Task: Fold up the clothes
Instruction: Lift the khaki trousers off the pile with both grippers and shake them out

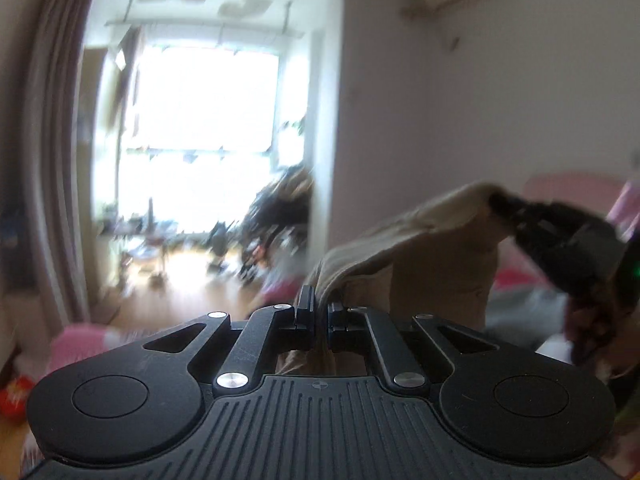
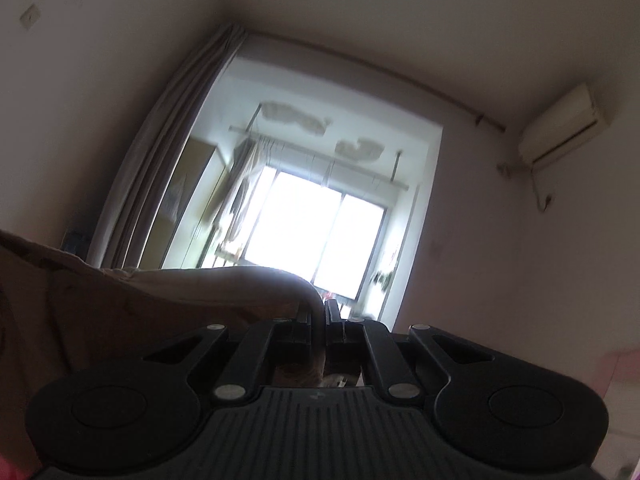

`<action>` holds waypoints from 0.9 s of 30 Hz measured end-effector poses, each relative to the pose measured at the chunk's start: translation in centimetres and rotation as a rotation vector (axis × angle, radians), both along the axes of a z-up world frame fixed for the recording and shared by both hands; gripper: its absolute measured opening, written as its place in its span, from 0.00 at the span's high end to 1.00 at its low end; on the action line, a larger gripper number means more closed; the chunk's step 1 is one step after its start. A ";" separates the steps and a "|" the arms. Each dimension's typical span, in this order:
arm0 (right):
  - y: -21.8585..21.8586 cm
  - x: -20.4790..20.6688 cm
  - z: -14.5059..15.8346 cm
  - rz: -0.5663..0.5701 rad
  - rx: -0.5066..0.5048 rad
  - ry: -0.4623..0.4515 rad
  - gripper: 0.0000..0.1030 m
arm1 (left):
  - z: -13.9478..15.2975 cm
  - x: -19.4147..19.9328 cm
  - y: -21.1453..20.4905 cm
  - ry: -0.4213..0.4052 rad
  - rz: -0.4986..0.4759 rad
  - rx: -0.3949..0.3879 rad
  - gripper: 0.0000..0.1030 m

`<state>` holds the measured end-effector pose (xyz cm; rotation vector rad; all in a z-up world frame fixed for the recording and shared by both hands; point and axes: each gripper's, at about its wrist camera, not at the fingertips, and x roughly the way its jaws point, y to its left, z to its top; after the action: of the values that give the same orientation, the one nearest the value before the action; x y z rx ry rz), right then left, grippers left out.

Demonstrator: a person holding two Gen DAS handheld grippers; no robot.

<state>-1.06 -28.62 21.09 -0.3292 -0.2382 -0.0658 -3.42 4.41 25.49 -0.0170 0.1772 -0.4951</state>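
No legible writing. One beige garment; left gripper and right gripper each clamp its edge.

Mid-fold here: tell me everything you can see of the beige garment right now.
The beige garment looks like soft, fairly thick tan fabric with a paler ribbed-looking edge along the top. It is lifted in the air, stretched between both grippers and sagging a little between them. The left gripper is shut on one end of that edge, the right gripper on the other, the cloth bulging out of each closed pair of fingers. Its body hangs below in loose folds; the lower part is out of view.
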 end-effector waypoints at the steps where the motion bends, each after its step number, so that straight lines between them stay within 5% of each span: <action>1: -0.3 -0.4 1.7 0.003 0.001 -0.030 0.94 | 2.1 -0.5 0.1 -0.014 -0.024 -0.014 0.96; 7: -3.3 -4.4 13.2 0.063 0.035 -0.233 0.94 | 13.8 -3.8 -1.1 -0.115 -0.193 -0.122 0.96; 16: -8.5 -12.8 27.1 0.212 0.093 -0.508 0.93 | 23.6 -8.6 -3.3 -0.374 -0.470 -0.262 0.96; 21: -9.1 -15.2 29.8 0.242 0.092 -0.585 0.93 | 22.3 -7.7 -3.4 -0.414 -0.523 -0.284 0.96; 27: -7.5 -10.9 24.1 0.264 0.087 -0.357 0.93 | 13.6 -5.0 -1.0 -0.199 -0.401 -0.281 0.96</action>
<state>-11.98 -36.11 45.21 -0.1951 -0.6286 0.1270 -8.39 3.44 39.07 -0.2090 -0.0890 -0.9143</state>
